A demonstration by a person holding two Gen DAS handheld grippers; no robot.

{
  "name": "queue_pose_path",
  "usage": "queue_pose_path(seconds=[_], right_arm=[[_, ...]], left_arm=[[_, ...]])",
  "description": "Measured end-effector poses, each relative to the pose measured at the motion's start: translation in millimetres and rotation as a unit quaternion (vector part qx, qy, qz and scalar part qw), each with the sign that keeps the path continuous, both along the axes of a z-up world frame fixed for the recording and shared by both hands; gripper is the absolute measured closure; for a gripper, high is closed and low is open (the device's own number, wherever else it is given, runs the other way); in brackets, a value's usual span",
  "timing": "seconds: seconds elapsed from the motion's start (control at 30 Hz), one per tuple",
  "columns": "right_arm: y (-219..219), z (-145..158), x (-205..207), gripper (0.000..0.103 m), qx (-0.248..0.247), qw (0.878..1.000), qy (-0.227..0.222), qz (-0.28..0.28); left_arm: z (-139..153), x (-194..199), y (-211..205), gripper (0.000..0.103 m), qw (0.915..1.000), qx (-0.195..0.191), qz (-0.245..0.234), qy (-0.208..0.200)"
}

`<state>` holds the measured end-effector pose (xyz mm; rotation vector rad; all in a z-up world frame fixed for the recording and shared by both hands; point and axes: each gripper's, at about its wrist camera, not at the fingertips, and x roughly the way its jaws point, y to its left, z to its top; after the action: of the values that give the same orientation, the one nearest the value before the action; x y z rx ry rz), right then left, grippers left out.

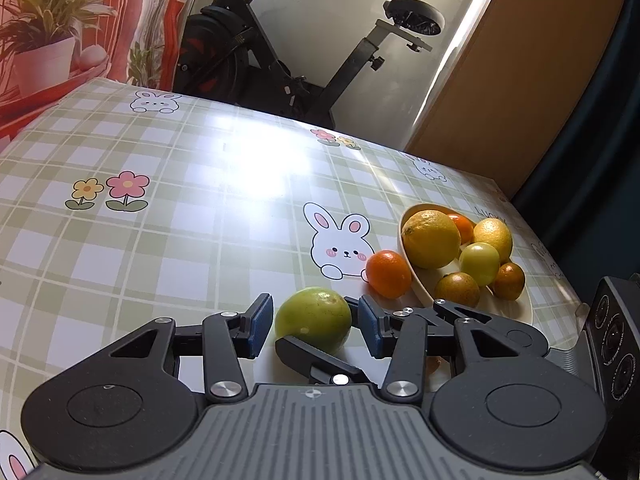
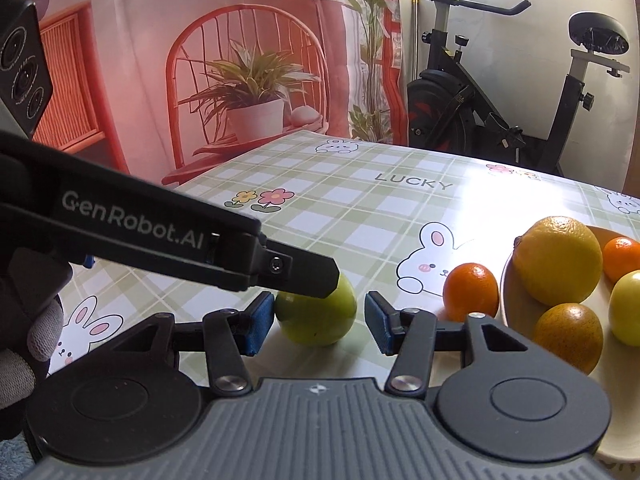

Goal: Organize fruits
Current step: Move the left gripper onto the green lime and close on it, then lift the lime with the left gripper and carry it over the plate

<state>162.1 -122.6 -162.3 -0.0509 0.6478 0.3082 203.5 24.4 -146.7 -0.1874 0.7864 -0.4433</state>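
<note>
A green fruit [image 1: 314, 319] lies on the checked tablecloth, and it also shows in the right wrist view [image 2: 318, 318]. My left gripper [image 1: 314, 326] is open with its blue pads on either side of the fruit. My right gripper [image 2: 320, 322] is open around the same fruit from another side; its left pad seems to touch the fruit. A finger of the right gripper crosses under the fruit in the left wrist view. The left gripper's finger [image 2: 280, 268] lies over the fruit's top in the right wrist view. A cream plate [image 1: 420, 280] holds several yellow and orange fruits. A small orange [image 1: 388, 274] lies beside the plate.
The plate [image 2: 516, 316] and small orange [image 2: 470, 292] sit right of the green fruit. An exercise bike [image 1: 280, 52] stands beyond the table's far edge. A printed backdrop with a plant [image 2: 248, 92] hangs at the left. A wooden door [image 1: 512, 80] is at the right.
</note>
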Motion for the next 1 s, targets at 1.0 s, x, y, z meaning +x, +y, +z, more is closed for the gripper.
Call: queue_pose_path(seconds=[1.0], right_arm=[[-17.5, 18.9, -17.5, 0.055, 0.029, 0.999, -0.024, -0.022]], left_arm=[[20.6, -13.9, -33.6, 0.055, 0.999, 0.011, -0.021, -0.037]])
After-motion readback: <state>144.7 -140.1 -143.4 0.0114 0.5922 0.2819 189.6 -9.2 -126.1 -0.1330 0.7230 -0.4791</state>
